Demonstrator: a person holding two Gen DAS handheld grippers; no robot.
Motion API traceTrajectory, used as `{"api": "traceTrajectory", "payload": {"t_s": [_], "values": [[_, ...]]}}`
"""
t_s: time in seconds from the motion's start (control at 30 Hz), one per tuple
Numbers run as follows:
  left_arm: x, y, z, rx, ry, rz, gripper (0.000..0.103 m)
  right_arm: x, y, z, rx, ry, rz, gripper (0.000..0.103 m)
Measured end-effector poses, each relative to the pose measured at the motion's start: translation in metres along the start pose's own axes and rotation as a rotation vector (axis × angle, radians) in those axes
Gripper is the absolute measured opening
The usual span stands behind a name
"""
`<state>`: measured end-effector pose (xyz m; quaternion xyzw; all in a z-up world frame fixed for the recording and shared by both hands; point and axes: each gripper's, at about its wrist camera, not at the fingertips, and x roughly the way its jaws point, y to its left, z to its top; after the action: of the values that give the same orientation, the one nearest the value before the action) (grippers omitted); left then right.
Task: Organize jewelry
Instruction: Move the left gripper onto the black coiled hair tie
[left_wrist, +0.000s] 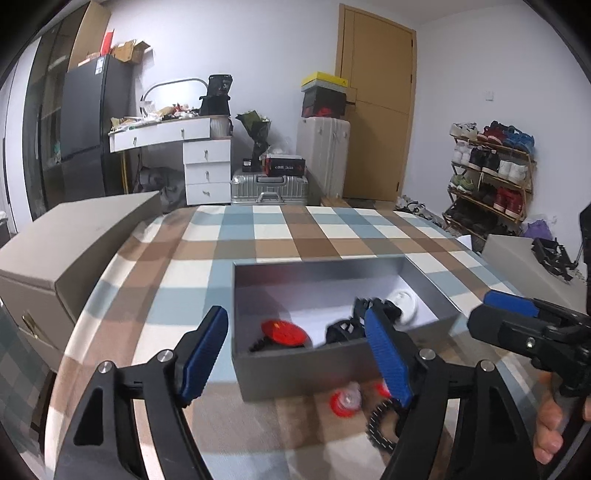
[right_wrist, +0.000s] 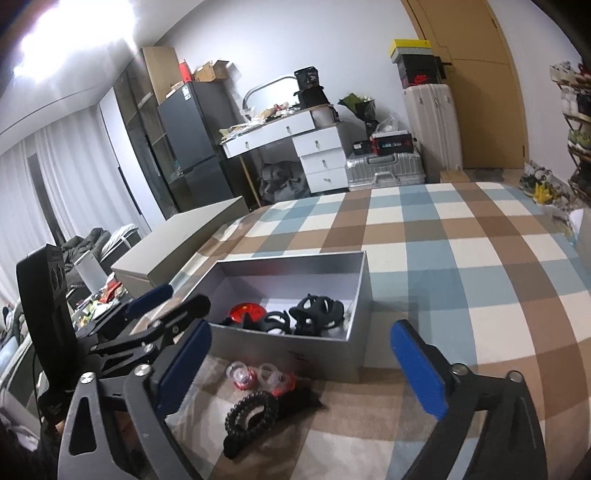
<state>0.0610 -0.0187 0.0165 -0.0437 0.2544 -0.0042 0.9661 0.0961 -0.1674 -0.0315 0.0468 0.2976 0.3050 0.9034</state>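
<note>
A grey open box (left_wrist: 295, 363) (right_wrist: 295, 350) sits on the checked tablecloth. It holds a red round piece (left_wrist: 284, 331) (right_wrist: 246, 312), black hair claws (right_wrist: 317, 312) and a white round piece (left_wrist: 404, 301). In front of the box lie two red-and-clear rings (right_wrist: 242, 374) (left_wrist: 345, 400) and a black beaded bracelet (right_wrist: 251, 408) (left_wrist: 380, 424). My left gripper (left_wrist: 295, 354) is open, its fingers astride the box's near wall. My right gripper (right_wrist: 299, 365) is open above the loose pieces; it also shows in the left wrist view (left_wrist: 517, 317).
A long beige cabinet (left_wrist: 74, 236) (right_wrist: 177, 240) stands to the left of the table. A second beige box (left_wrist: 517, 254) with a black item on it stands at the right. Drawers, suitcases and a shoe rack (left_wrist: 487, 173) stand beyond the table.
</note>
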Motion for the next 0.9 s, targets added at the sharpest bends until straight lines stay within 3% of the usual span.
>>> {"api": "traceTrajectory", "payload": {"t_s": [0.1,0.2,0.33,0.9], "values": [[-0.011,-0.004,-0.004,0.003,-0.002,0.001,0.087,0.001,-0.001,0.002,-0.012,0.042,-0.001,0.103],[-0.019,-0.007,-0.006,0.003,-0.011,0.026,0.088,0.001,-0.001,0.001,-0.016,0.066,0.002,0.103],[-0.019,-0.010,-0.009,0.004,0.022,0.069,0.102,0.001,-0.004,-0.001,-0.022,0.100,-0.001,0.103],[-0.027,-0.019,-0.023,0.041,0.106,0.096,0.101,0.008,-0.009,-0.011,-0.123,0.250,-0.022,0.103]]}}
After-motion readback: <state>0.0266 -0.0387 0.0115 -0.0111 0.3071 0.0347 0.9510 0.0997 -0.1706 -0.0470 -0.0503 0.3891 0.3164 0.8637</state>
